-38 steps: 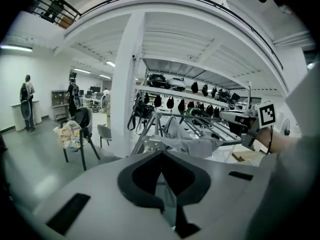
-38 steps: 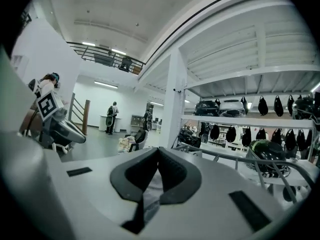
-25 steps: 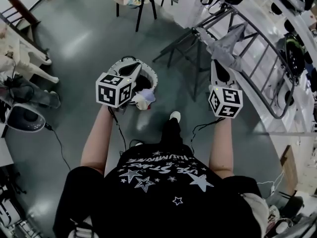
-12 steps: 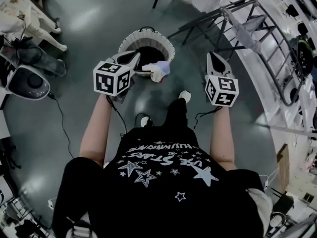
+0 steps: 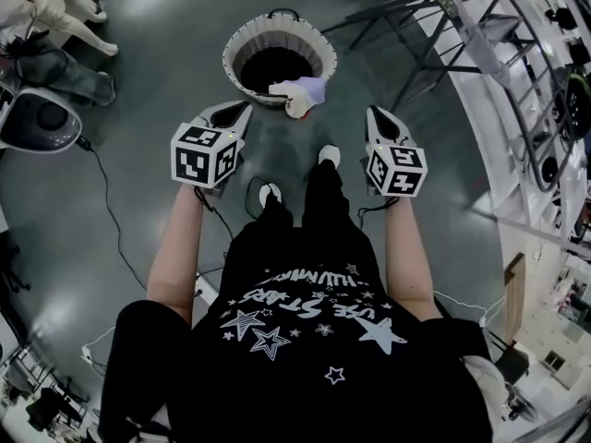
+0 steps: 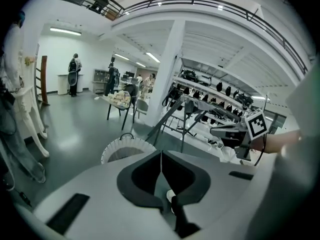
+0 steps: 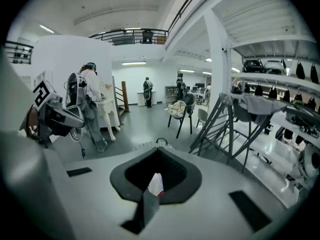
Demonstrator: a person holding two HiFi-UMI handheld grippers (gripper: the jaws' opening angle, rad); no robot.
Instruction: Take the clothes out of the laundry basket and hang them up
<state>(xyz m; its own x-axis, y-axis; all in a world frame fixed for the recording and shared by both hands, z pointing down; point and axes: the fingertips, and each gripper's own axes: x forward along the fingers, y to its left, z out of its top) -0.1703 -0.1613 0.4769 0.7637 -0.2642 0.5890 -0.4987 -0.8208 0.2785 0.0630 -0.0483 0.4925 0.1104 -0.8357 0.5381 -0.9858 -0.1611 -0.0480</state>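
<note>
Now: both tongs hang above the grey floor (image 5: 138,109), short of the laundry basket (image 5: 233,58); nothing has been picked up.
Left tongs (image 5: 236,111): jaws fully together, nothing between them, tips aimed toward the basket's near rim.
Right tongs (image 5: 377,116): jaws likewise pressed together and empty, level with the left pair and pointing the same way.
Garment (image 5: 301,89): a pale, white-and-lilac piece draped over the basket's near rim, part outside and part inside; it lies between the lines of the two tongs.
Basket interior: dark, so I cannot tell whether more clothes lie in it.
Handling, as I judge it: light, limp cloth that will sag and stretch out when lifted and may slide off if only a thin edge is caught.
Where to take hold: the bunched fold sitting on top of the rim, pinching several layers at once.
First need: the jaws must part before either pair can bite.
Hanging place: the drying rack (image 5: 480,35) stands to the right of the basket.
</note>
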